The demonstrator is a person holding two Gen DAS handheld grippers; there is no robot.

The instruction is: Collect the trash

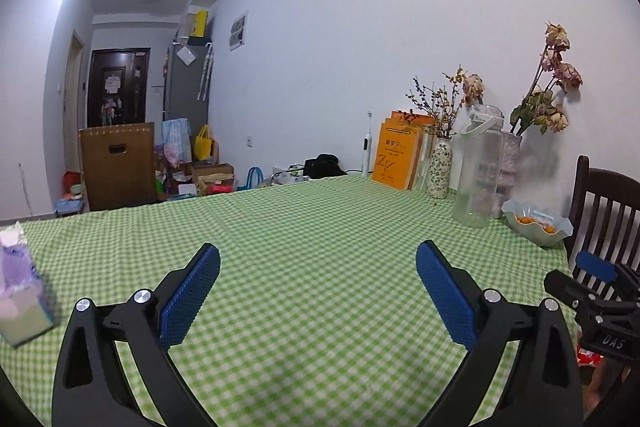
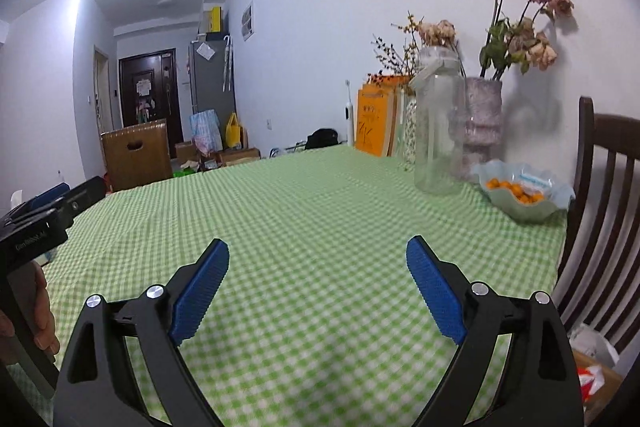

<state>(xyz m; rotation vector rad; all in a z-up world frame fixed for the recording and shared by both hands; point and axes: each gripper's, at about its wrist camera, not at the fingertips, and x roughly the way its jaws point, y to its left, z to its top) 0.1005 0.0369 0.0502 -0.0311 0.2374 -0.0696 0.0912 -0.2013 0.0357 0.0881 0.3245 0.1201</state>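
My left gripper [image 1: 318, 247] is open over the green checked tablecloth [image 1: 320, 219], with nothing between its blue pads. My right gripper [image 2: 318, 241] is open too and holds nothing, low over the same cloth [image 2: 304, 195]. Each shows in the other's view: the right gripper [image 1: 596, 275] at the table's right edge, the left gripper [image 2: 48, 211] at the far left with a hand [image 2: 42, 307] on its handle. A red and white wrapper [image 2: 592, 379] lies in a cardboard box on the floor, lower right beside the chair. No loose trash shows on the cloth between the fingers.
A tissue box [image 1: 20, 287] stands at the left edge. Along the wall sit orange books [image 1: 396, 155], a patterned vase [image 1: 440, 167], a clear jug [image 1: 478, 171] and a bowl of small oranges [image 2: 520, 193]. A dark wooden chair [image 2: 608, 207] is at the right.
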